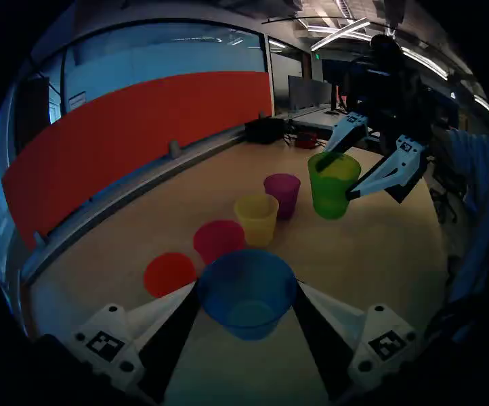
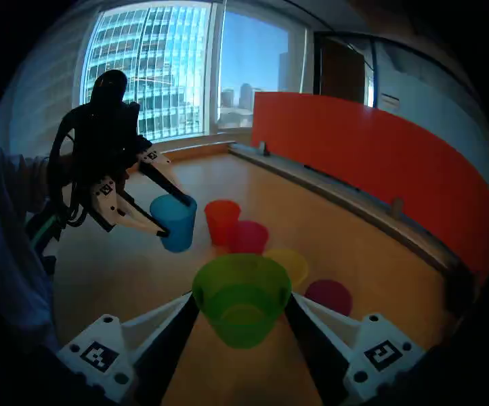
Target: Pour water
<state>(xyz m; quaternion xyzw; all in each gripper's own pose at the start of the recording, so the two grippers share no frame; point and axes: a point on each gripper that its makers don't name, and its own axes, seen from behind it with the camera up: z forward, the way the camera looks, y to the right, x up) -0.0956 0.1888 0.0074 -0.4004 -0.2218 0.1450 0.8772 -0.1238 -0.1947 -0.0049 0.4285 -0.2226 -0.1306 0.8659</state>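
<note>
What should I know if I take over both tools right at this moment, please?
Left tool: shut on the blue cup, held upright.
Right tool: shut on the green cup, also upright.
On the table, in a row between them: red cup, pink cup, yellow cup, purple cup.
Done: both cups gripped.
Left to do: the pour; neither cup is tilted, and I cannot tell whether either holds water.

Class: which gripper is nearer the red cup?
Left. The left gripper, holding the blue cup, is beside the red cup; the right gripper, holding the green cup, is by the purple cup at the other end.
</note>
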